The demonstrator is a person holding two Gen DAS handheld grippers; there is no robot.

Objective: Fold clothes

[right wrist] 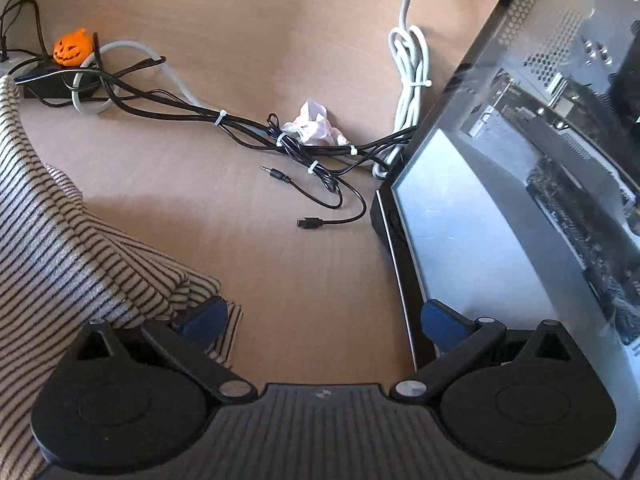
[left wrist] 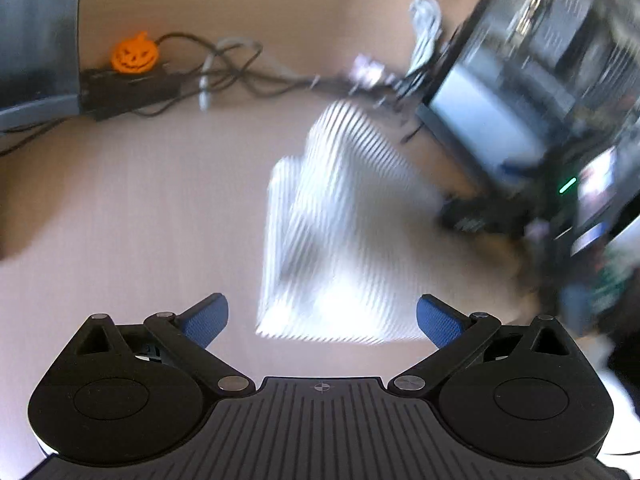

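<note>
A white garment with thin dark stripes (left wrist: 336,232) lies folded on the wooden table, blurred in the left wrist view, just ahead of my left gripper (left wrist: 322,318), which is open with nothing between its blue pads. In the right wrist view the same striped garment (right wrist: 76,240) fills the lower left. My right gripper (right wrist: 324,320) is open above bare table; its left finger (right wrist: 204,320) rests at the cloth's edge and its right finger (right wrist: 440,320) is close to the computer case.
A glass-sided computer case (right wrist: 500,200) stands along the right. Bundled black and white cables (right wrist: 288,144), a crumpled wrapper (right wrist: 312,124) and loose plugs (right wrist: 310,223) lie mid-table. An orange pumpkin (right wrist: 73,48) sits on a black box (left wrist: 128,90) at the far left.
</note>
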